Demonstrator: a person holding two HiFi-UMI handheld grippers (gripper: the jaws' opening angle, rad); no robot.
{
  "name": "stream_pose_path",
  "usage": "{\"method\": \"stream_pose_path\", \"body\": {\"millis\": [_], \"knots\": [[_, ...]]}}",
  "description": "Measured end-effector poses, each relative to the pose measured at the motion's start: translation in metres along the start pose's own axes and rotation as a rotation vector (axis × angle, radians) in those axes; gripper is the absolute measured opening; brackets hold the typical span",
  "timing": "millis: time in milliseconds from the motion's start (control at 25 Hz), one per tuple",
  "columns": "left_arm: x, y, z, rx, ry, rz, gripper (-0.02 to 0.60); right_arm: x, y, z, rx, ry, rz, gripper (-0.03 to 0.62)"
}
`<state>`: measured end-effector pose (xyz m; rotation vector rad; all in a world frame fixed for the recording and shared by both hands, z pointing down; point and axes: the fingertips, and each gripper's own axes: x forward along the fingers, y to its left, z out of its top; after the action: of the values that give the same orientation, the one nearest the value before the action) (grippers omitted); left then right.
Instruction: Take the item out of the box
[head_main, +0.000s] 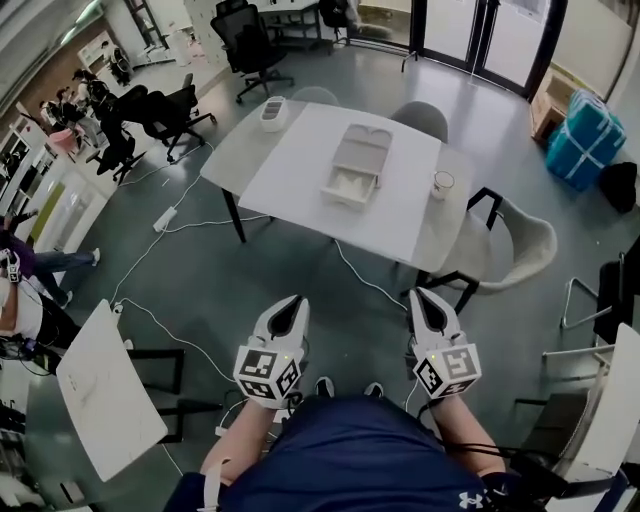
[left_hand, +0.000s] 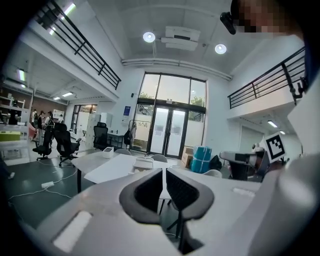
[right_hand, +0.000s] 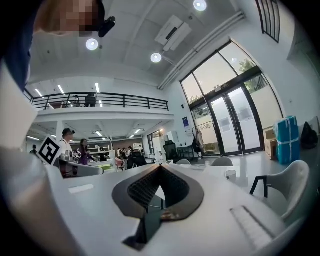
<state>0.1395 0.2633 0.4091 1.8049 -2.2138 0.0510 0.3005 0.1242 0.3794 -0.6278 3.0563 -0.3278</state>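
A pale grey box (head_main: 357, 160) lies in the middle of the white table (head_main: 300, 160), its front tray pulled out toward me and white inside; too small to tell the contents. In the left gripper view, the box (left_hand: 144, 162) shows far off beyond the jaws. Both grippers hang close to my body, well short of the table. My left gripper (head_main: 290, 303) (left_hand: 164, 170) holds nothing, its jaws together with only a thin slit between them. My right gripper (head_main: 425, 297) (right_hand: 160, 165) is shut and empty.
A cup (head_main: 442, 183) (right_hand: 230, 174) stands at the table's right edge and a small white device (head_main: 273, 113) at its far left corner. A white chair (head_main: 520, 245) sits right of the table. Cables (head_main: 170, 215) cross the floor. A white board (head_main: 105, 390) lies at my left.
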Motion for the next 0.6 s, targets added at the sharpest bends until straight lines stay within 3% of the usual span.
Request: {"method": "stream_pose_path", "body": {"millis": [400,600], "knots": [[0.0,0.004,-0.018,-0.012,0.027,0.057,0.023,0.007,-0.015,-0.02,0.031,0.028,0.038,0.002],[-0.001,0.027,-0.033,-0.047,0.065,0.088,0.023,0.025,-0.014,-0.028,0.038,0.062,0.04,0.002]]}}
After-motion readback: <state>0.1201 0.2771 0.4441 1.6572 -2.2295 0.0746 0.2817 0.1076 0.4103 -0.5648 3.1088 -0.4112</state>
